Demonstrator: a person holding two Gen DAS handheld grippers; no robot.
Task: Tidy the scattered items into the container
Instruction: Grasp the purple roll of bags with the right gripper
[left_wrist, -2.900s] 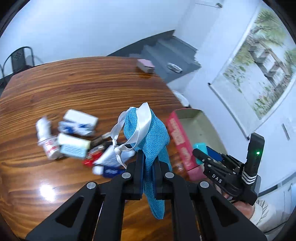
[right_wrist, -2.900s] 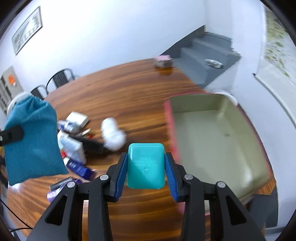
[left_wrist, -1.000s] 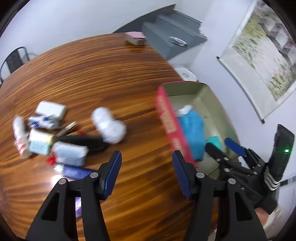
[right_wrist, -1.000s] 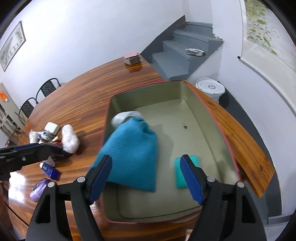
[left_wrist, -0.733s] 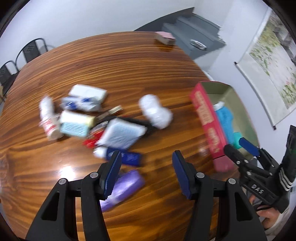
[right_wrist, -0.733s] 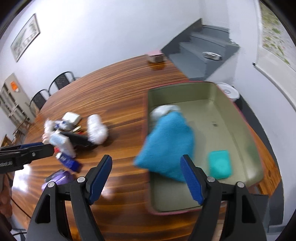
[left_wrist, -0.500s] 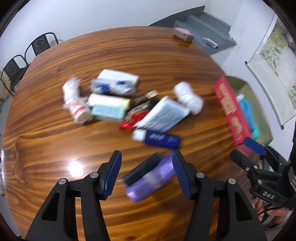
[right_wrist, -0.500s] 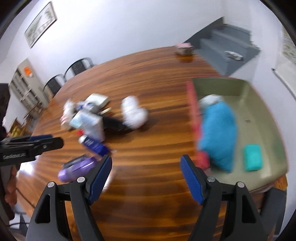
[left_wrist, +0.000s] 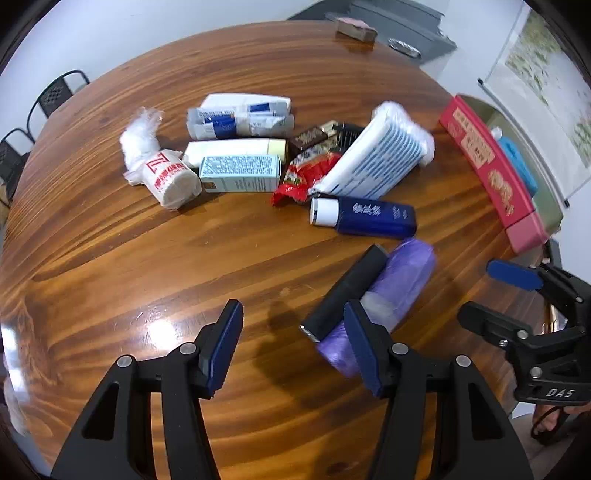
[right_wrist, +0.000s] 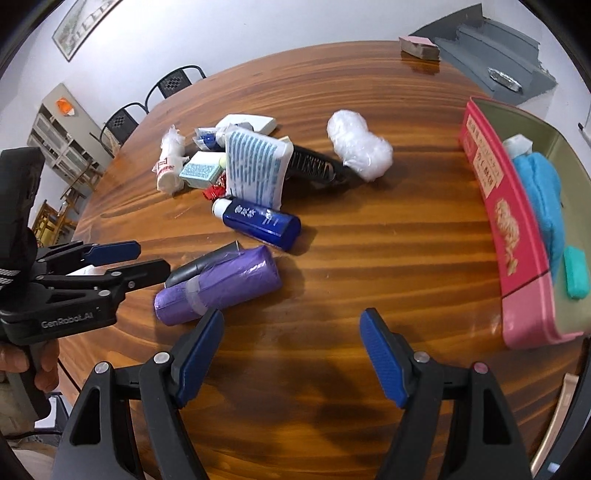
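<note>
My left gripper (left_wrist: 293, 332) hangs open over bare wood; its right pad sits just in front of a purple roll (left_wrist: 399, 291) with a black tube (left_wrist: 347, 291) alongside. In the right wrist view the same purple roll (right_wrist: 221, 284) lies just left of my open right gripper (right_wrist: 291, 332), and the left gripper (right_wrist: 147, 258) reaches in from the left. Behind them lies a dark blue bottle (right_wrist: 258, 221). The pink box (right_wrist: 495, 206) at the right holds a teal cloth pouch (right_wrist: 543, 199) and a small teal case (right_wrist: 576, 273).
The pile behind holds a blue-striped white packet (right_wrist: 255, 166), a black comb (right_wrist: 314, 162), a white plastic bundle (right_wrist: 360, 144), a pale blue carton (left_wrist: 240, 173), a wrapped roll (left_wrist: 162, 173) and a red wrapper (left_wrist: 303, 173). A small pink block (right_wrist: 419, 46) sits at the far edge.
Both grippers let go of the teal pouch and case, which now lie in the box. Both have swung left and down from the box toward the purple roll.
</note>
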